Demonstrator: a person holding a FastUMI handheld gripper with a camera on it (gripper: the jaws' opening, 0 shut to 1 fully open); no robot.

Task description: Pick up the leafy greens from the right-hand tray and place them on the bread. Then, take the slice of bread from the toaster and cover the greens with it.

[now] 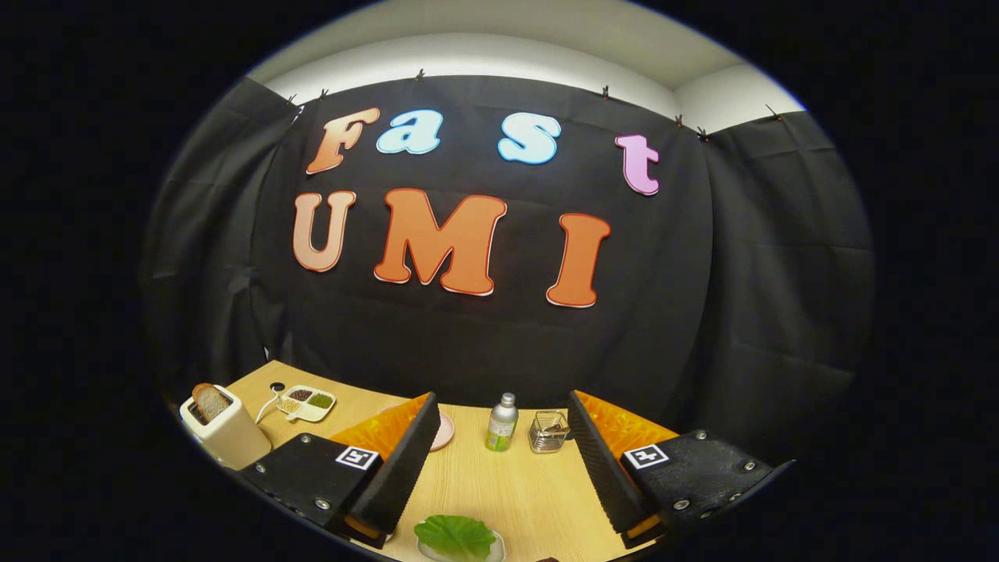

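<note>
Gripper [499,460] was spread wide over the wooden table [515,492], holding nothing. White toaster [225,429] sat far left with a browned bread slice [210,401] upright in its slot. Leafy greens [455,535], one flat bright-green leaf, lay in a small tray [493,550] between the fingers. Divided dish [309,403] beyond the toaster held dark, green and pale fillings. Wire basket [549,432] sat beside a bottle [502,422].
</note>
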